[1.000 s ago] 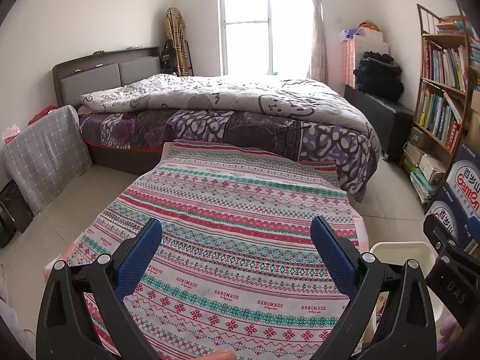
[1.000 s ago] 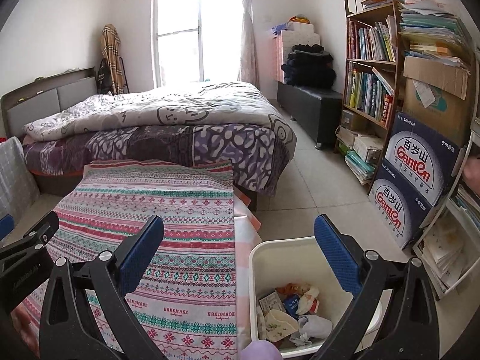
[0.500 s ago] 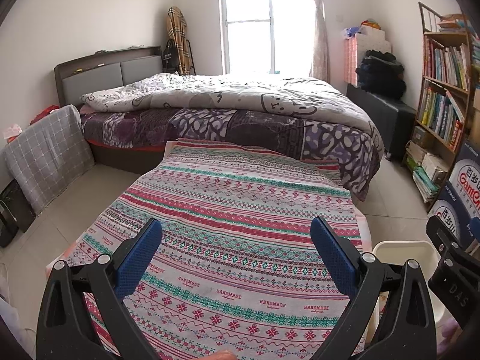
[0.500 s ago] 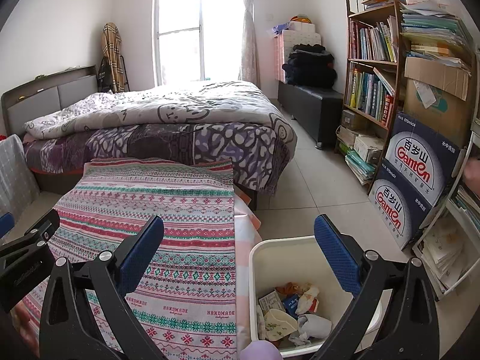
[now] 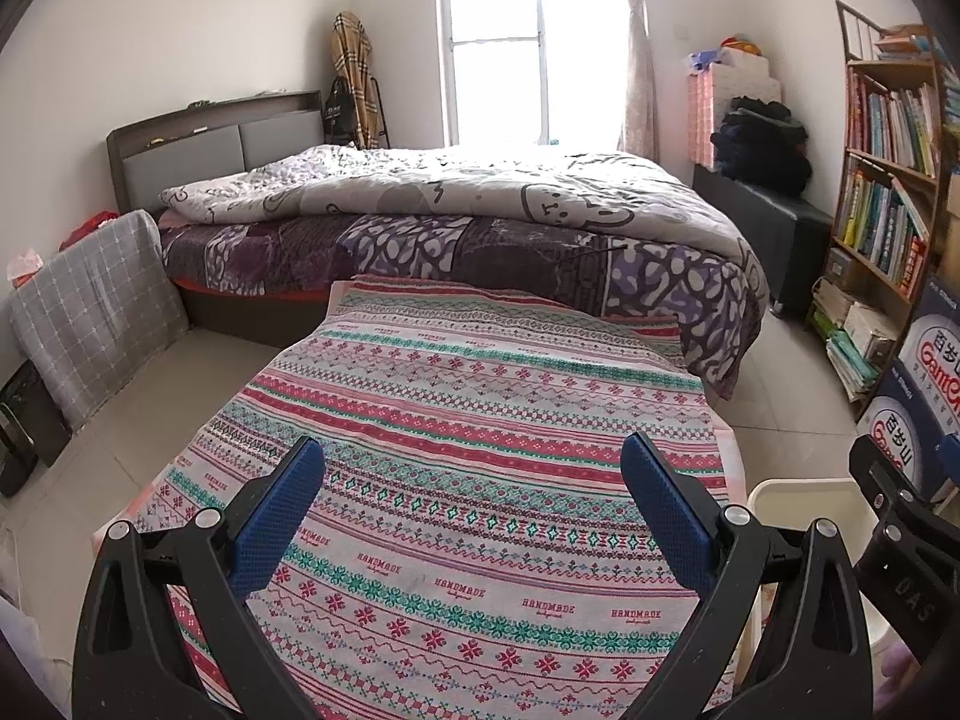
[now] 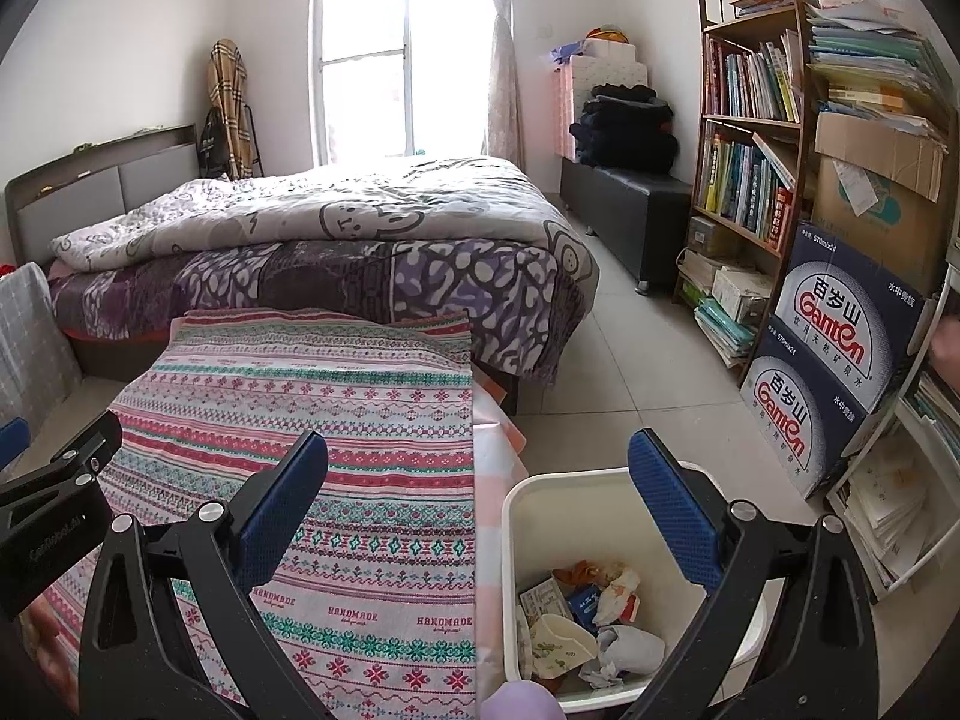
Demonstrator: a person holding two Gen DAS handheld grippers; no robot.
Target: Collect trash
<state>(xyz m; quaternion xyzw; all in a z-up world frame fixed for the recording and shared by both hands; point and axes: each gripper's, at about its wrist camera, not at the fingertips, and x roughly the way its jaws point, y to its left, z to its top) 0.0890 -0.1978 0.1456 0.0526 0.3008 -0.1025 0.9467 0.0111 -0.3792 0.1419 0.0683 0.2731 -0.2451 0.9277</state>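
Observation:
A white trash bin (image 6: pixel 576 495) stands on the floor right of a table with a striped patterned cloth (image 6: pixel 336 420). It holds crumpled paper, wrappers and a paper cup (image 6: pixel 564 639). My right gripper (image 6: pixel 477 510) is open and empty, above the table's right edge and the bin. My left gripper (image 5: pixel 471 504) is open and empty above the cloth (image 5: pixel 480 408). The bin's rim (image 5: pixel 798 489) shows at the lower right of the left wrist view. No loose trash shows on the cloth.
A bed (image 6: pixel 336 234) with a grey quilt lies beyond the table. A bookshelf (image 6: pixel 756 138), stacked Ganten boxes (image 6: pixel 840 348) and piled books stand along the right wall. A dark bench (image 6: pixel 624 210) stands past the shelf. A checked cushion (image 5: pixel 96 300) leans at left.
Both views have shifted very slightly; the grippers stay open and hold nothing.

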